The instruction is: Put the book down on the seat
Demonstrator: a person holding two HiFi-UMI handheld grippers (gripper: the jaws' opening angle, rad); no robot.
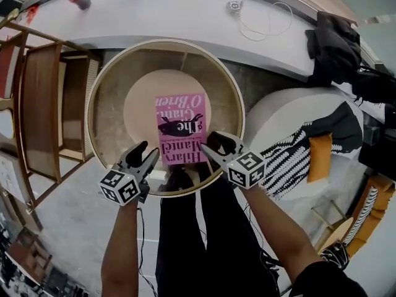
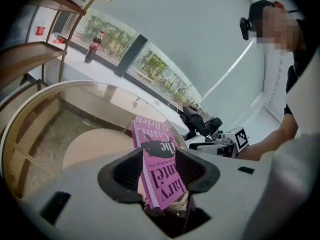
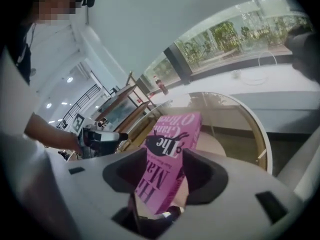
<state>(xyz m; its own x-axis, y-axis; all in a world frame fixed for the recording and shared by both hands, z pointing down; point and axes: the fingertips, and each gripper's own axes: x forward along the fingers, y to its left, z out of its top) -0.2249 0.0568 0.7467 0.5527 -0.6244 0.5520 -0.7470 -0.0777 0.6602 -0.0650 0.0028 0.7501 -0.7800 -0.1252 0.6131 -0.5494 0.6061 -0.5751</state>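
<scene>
Plainly, the putting-down step looks close to finished. In the head view the book (image 1: 180,127) lies cover up on the round seat (image 1: 139,107), well inside the chair's rim (image 1: 99,85). Its far end sits over the middle of the cushion and its near end points toward the person.

The left gripper (image 1: 150,150) is at the book's near left corner and the right gripper (image 1: 210,142) at its near right corner. Each gripper view shows that gripper's jaws standing wide apart with the near end of the book between them. A gap shows beside the cover on at least one side, so neither gripper appears to be clamped on it. Whether the near edge lies fully flat on the seat or leans slightly against a jaw cannot be told, since the jaws hide that part.

As a judgement, the weight of the book is already on the seat and only the withdrawal is left. That move calls for drawing both grippers straight back toward the person, with the jaws kept wide. No pad should catch the cover or the page edges and drag the book toward the rim. Pulling both back evenly should keep the book from twisting on the cushion.
</scene>
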